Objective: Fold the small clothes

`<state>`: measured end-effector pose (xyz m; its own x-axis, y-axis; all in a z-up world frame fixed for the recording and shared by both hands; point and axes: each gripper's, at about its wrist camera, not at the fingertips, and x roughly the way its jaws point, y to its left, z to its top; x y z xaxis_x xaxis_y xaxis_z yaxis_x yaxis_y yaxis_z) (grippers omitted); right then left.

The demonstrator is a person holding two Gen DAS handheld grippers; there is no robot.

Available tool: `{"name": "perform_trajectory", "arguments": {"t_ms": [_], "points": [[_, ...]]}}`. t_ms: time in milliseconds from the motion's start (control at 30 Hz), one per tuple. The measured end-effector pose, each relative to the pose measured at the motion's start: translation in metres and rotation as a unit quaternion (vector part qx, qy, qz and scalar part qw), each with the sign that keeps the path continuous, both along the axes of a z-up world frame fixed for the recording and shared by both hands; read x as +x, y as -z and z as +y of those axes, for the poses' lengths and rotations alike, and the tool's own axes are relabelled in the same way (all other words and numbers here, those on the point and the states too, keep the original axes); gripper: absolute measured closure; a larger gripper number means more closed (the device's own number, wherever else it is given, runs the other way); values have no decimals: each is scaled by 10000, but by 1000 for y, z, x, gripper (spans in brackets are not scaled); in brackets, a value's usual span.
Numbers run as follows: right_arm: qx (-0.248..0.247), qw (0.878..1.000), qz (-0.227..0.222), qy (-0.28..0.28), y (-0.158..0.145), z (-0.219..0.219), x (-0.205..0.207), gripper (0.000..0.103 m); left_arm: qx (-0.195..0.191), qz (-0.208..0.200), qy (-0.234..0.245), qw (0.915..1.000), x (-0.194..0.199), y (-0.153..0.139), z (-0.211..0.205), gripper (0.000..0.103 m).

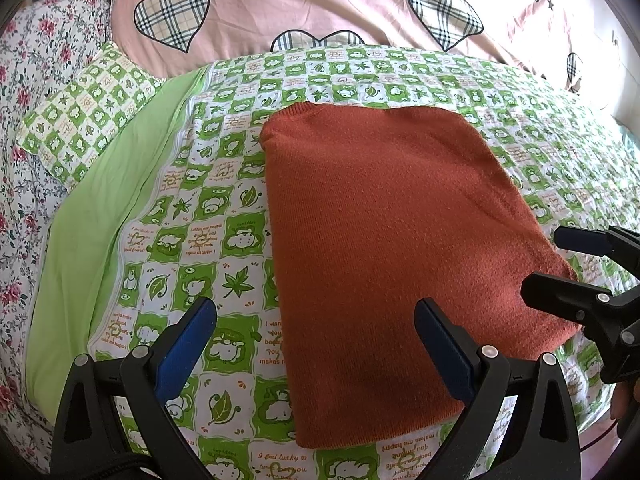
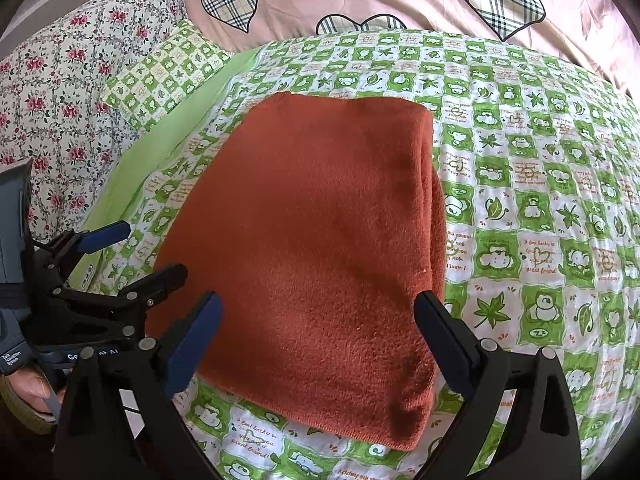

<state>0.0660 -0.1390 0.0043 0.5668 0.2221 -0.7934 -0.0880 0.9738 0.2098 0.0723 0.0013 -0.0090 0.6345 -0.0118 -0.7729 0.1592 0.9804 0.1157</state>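
rust-orange knit garment [image 1: 384, 248], folded to a rough rectangle, flat on green-and-white checked quilt [image 1: 224, 216], centre of both frames. left gripper [image 1: 316, 344], bottom of left wrist frame, blue-padded jaws spread wide, empty, right finger over garment's near edge. right gripper [image 2: 318, 336], bottom of right wrist frame, likewise wide and empty, over garment's near end. pink heart-print bedding [image 1: 320, 4] along top; floral fabric [image 1: 24, 80] at upper left.
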Motion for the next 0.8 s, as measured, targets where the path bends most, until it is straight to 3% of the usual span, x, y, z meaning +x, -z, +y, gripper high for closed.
{"name": "perform_trajectory", "arguments": {"t_ms": [800], "points": [[82, 9999, -108, 77, -5, -14, 13, 6, 60, -135, -83, 9999, 19, -7, 4, 4]]}}
